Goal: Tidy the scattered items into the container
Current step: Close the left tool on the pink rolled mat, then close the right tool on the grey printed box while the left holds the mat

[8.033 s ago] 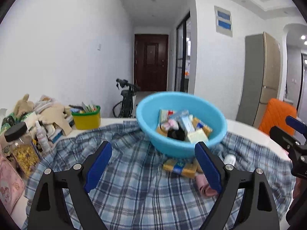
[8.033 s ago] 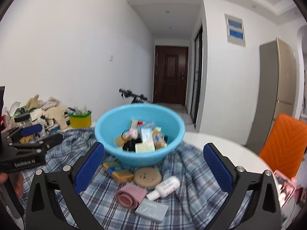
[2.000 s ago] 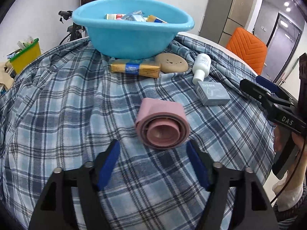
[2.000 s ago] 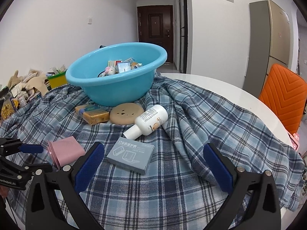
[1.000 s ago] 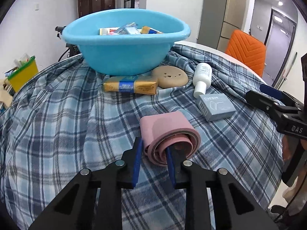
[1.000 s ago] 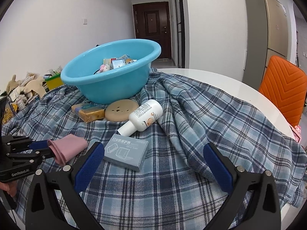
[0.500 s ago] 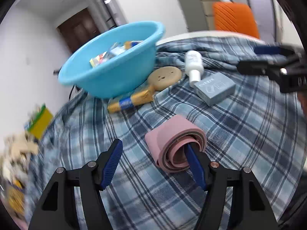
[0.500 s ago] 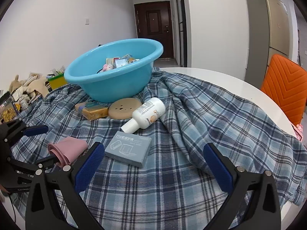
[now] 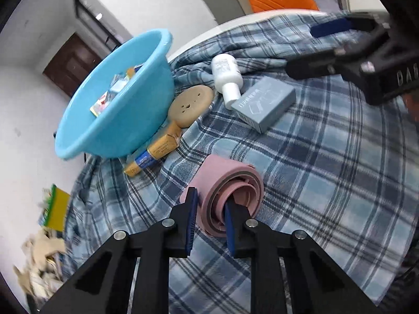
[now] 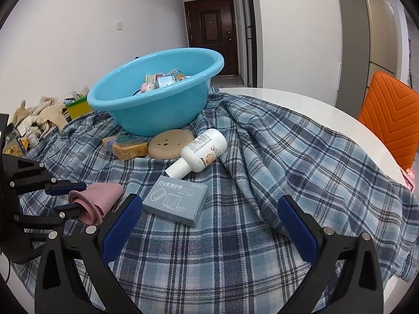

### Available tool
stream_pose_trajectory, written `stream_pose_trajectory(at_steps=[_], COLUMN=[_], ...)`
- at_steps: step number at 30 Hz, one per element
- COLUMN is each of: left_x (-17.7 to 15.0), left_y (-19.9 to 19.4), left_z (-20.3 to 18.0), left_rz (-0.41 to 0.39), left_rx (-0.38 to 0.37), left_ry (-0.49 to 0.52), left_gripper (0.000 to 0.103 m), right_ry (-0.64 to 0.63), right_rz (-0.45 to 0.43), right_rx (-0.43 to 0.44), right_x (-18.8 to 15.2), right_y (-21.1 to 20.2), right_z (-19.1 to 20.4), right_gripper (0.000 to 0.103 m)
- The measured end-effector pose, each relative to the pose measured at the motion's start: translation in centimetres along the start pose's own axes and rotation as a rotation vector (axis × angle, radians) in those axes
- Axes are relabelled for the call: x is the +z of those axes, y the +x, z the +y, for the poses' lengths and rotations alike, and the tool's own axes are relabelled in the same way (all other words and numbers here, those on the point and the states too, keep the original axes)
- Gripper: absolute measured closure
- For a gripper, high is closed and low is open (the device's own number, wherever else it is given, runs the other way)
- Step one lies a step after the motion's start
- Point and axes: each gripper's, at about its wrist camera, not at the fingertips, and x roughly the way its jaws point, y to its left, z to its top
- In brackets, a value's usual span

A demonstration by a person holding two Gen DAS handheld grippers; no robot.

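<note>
Now left gripper [image 9: 208, 209] jaws pinch the wall of the pink roll [image 9: 230, 191], one finger inside it, roll on the plaid cloth [image 9: 327, 183] short of the basin [image 9: 104, 120]. Right gripper [image 10: 209, 225] jaws spread wide, hovering near the grey box [image 10: 176, 200], bottle [image 10: 201, 153] beyond.

My counter [image 10: 301, 99] is white and round, mostly covered by a rumpled blue plaid cloth [image 10: 288, 162] that bunches into folds on the right. On the cloth stands a blue basin [image 10: 157, 104]. In front of it, touching its base, lie a tan disc [image 10: 170, 144] and a yellowish bar [image 10: 128, 149]. A white bottle [image 10: 201, 151] lies on its side beside the disc, a grey box [image 10: 178, 201] lies nearer me, and a pink roll [image 10: 97, 198] lies to the box's left. At the counter's far left sits a heap of clutter [image 10: 39, 120].
</note>
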Motion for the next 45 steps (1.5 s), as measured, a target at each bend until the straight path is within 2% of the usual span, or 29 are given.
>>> stream_pose_trajectory(at_steps=[2,4,5,9,13,16,20,24,26,28,30,32,36,39,42,45], left_x=[-0.2,-0.8,-1.1,-2.1,-3.1,-3.7,-4.4,-5.1,-5.3,-5.6,-5.8,-5.9,-6.7,-7.0,-7.4,-7.0], left_y=[-0.2,-0.7,-1.1,-2.2,-3.4,-3.9,-4.5,-4.6,-4.6,-4.5,-4.5,-5.1,-5.2,-4.8,-4.4,-4.6], left_z=[0.8,2.1,2.8,4.3,5.2,5.7,6.0,6.2,6.2,6.3,6.3,6.1,6.8,6.6,6.2,5.5], left_rz=[-0.017,-0.043,-0.056,-0.103,-0.152,-0.176,-0.19,-0.186,-0.183,-0.178,-0.174,-0.185,-0.193,-0.174,-0.162,-0.159], left_rx=[-0.018,-0.033,-0.036,-0.048,-0.064,-0.08,-0.09,-0.092,-0.088,-0.08,-0.033,0.041,0.002,0.01,-0.021,-0.005], left_ry=[-0.083,-0.211,-0.279,-0.445,-0.574,-0.64,-0.679,-0.694,-0.701,-0.717,-0.727,-0.735,-0.829,-0.849,-0.857,-0.833], left_gripper=[0.083,0.086,0.087,0.087,0.087,0.087,0.087,0.087,0.087,0.087,0.087,0.087,0.087,0.087,0.087,0.087], right_ry=[-0.024,-0.052,-0.064,-0.092,-0.092,-0.08,-0.059,-0.005,-0.023,-0.065,-0.086,-0.106,-0.114,-0.121,-0.096,-0.082], right_rz=[0.01,0.025,0.04,0.12,0.183,0.215,0.242,0.273,0.265,0.263,0.26,0.253,0.224,0.235,0.245,0.243], right_rx=[-0.004,-0.012,-0.016,-0.036,-0.106,-0.106,-0.118,0.002,0.0,-0.027,-0.027,-0.014,-0.001,0.035,0.035,-0.056], right_x=[0.2,0.4,0.6,1.0,1.2,1.0,0.7,0.2,-0.1,-0.3,-0.5,-0.6,-0.3,-0.6,-1.3,-1.7], right_y=[0.0,0.1,0.3,1.9,4.0,5.3,6.6,7.0,6.7,6.5,6.2,5.5,3.9,3.1,2.6,3.5], right_z=[0.2,0.6,0.9,2.3,4.0,4.9,5.1,4.3,4.3,4.5,4.5,4.5,4.3,4.0,3.4,2.9], right_gripper=[0.001,0.001,0.001,0.001,0.001,0.001,0.001,0.001,0.01,0.03,0.036,0.036,0.037,0.037,0.036,0.021])
